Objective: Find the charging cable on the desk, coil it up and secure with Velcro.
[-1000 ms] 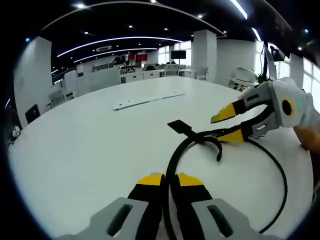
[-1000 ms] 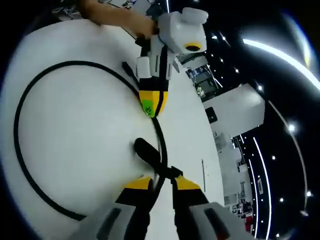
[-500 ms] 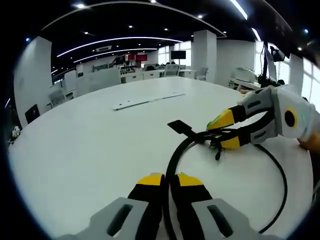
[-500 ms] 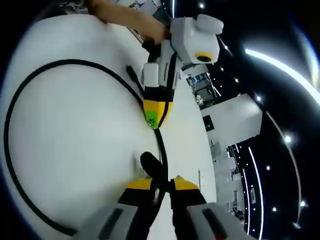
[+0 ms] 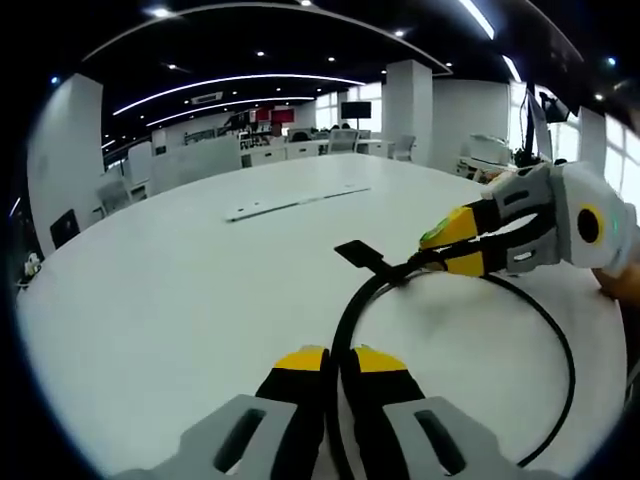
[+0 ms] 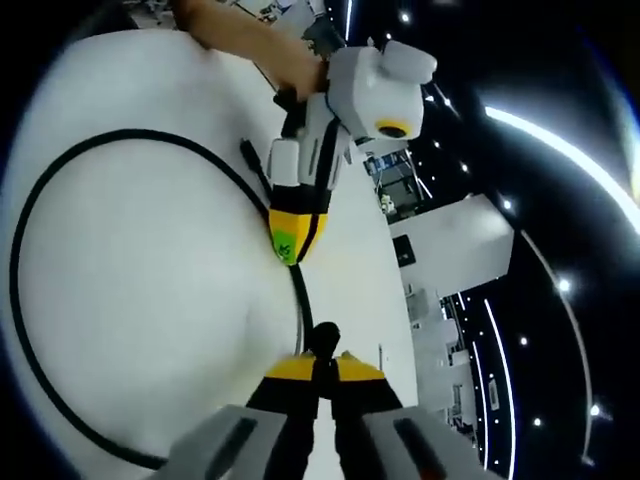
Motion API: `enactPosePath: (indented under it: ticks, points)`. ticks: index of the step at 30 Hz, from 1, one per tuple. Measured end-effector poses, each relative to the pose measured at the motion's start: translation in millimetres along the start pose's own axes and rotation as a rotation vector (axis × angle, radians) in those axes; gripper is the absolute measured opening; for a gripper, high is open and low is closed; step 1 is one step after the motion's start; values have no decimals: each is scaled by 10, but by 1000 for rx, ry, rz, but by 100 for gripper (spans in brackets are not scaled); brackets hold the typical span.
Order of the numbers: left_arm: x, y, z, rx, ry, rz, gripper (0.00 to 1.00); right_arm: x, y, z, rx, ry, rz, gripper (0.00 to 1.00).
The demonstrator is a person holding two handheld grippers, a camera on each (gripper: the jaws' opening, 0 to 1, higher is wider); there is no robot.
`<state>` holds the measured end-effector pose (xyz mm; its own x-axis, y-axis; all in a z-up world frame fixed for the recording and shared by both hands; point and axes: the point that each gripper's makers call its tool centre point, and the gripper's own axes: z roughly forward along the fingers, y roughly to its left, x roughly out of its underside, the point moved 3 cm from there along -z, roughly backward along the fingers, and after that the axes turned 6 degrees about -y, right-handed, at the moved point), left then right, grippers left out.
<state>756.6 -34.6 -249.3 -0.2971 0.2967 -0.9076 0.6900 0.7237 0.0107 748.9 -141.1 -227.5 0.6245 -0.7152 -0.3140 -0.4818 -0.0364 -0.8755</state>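
A black charging cable (image 5: 343, 318) lies in one wide loop on the white table (image 5: 180, 270). Its flat black Velcro strap (image 5: 358, 253) sticks out at the far side of the loop. My left gripper (image 5: 340, 358) is shut on the cable at the loop's near side. My right gripper (image 5: 432, 252) reaches in from the right, shut on the cable just beside the strap. In the right gripper view, my right gripper (image 6: 322, 366) pinches the dark cable (image 6: 300, 300) between its yellow tips. The left gripper (image 6: 288, 245) points down at it from above.
A long white strip (image 5: 295, 202) lies further back on the table. A person's hand (image 6: 245, 40) holds the left gripper. Desks, chairs and pillars stand beyond the table's far edge.
My right gripper was open beside the strap, moved over the cable and has now shut on it. The loose cable end inside the loop has been drawn up. My left gripper stayed put.
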Motion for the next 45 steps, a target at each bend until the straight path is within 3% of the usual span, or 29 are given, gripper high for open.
enactPosePath:
  ticks: [19,27,45]
  points:
    - [-13,9,21,26,-12,42,9,154,-131,38,61,6,102,5]
    - [-18,16,31,67,-16,75,9,259,-163,177,48,41,161,5]
    - [-20,7,47,90,-35,144,10,419,-140,334,1,109,238,5]
